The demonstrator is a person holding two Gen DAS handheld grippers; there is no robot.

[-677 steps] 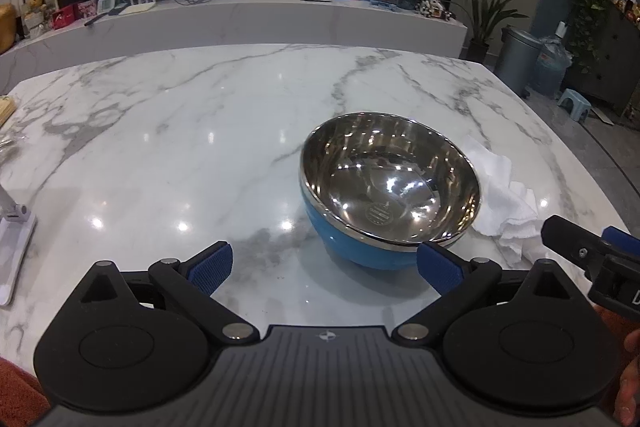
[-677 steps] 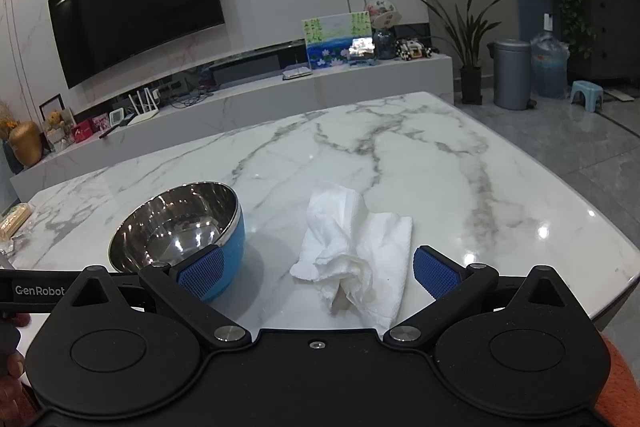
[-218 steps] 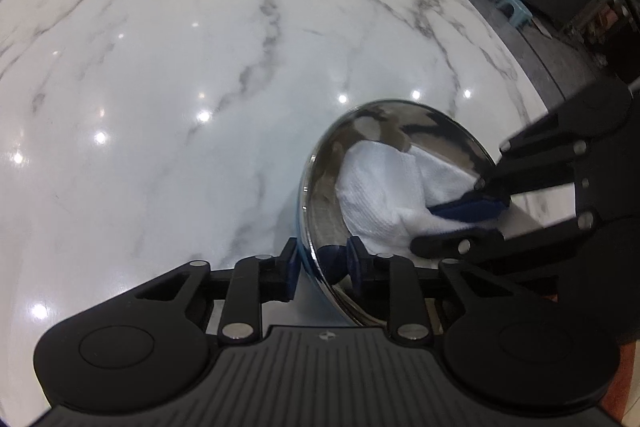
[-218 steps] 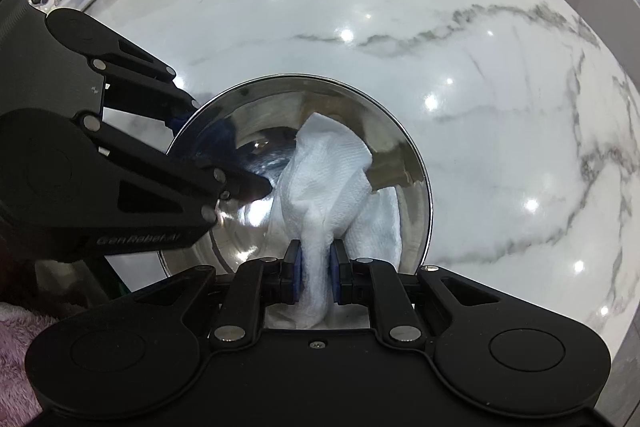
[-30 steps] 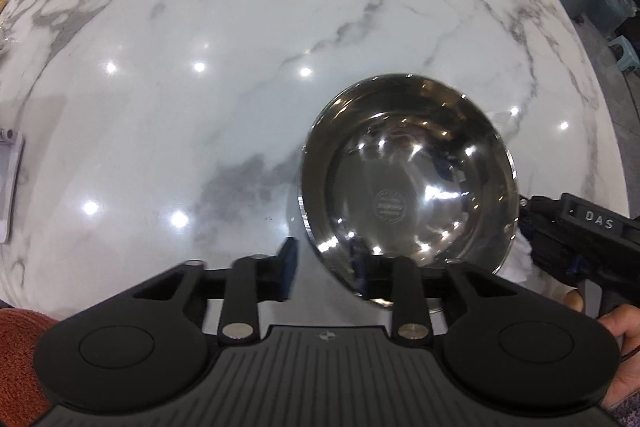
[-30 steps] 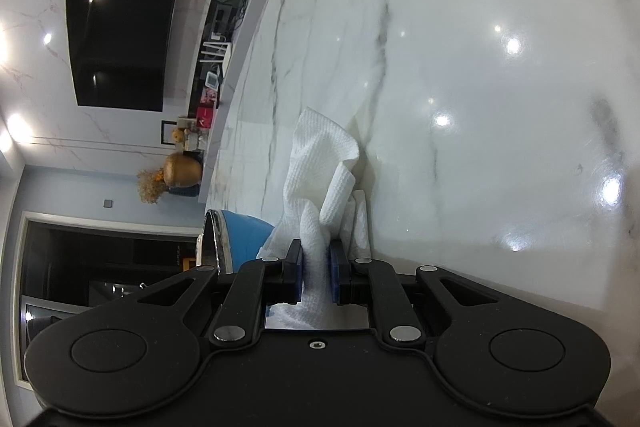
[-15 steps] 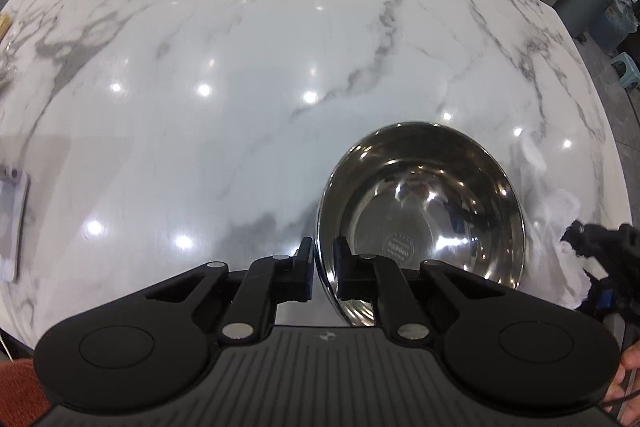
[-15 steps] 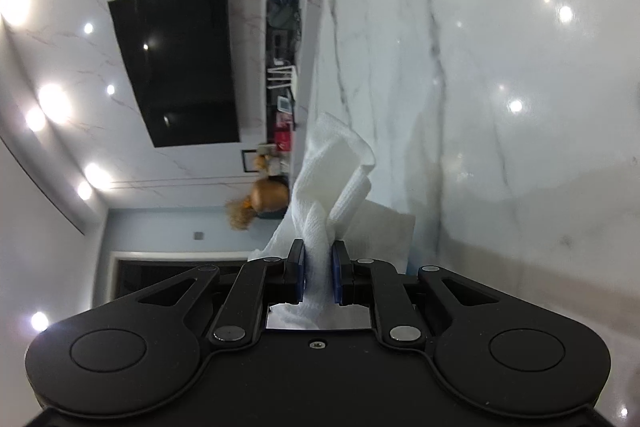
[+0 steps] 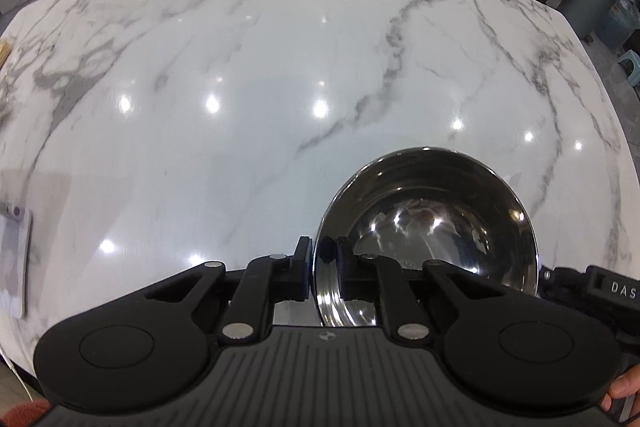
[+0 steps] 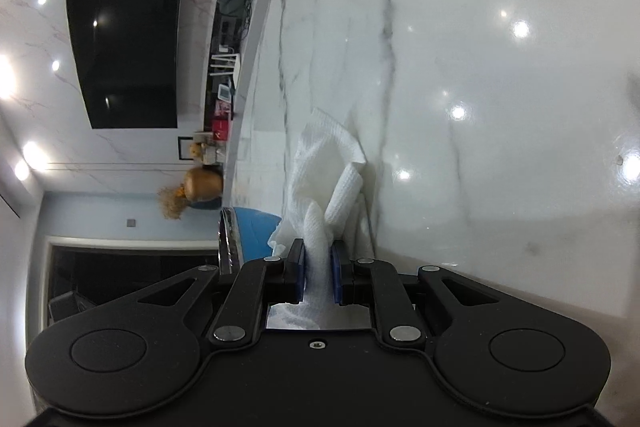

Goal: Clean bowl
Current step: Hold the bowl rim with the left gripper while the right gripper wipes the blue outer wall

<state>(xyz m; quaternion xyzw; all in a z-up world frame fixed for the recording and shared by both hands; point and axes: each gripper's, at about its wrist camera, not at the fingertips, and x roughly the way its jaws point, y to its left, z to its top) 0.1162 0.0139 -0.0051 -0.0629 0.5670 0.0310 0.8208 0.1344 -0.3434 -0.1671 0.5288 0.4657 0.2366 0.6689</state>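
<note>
Marble table (image 9: 240,107) glossy | L jaws pinch bowl (image 9: 440,211) rim | R jaws clamp cloth (image 10: 320,163)

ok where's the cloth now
In the right wrist view, the cloth is pinched in the right gripper, outside the bowl and over the table.

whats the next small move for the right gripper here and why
Probably open the right gripper and drop the white cloth on the marble table: the cloth is out of the bowl, whose inside looks shiny and empty, while the left gripper clamps its rim.
</note>
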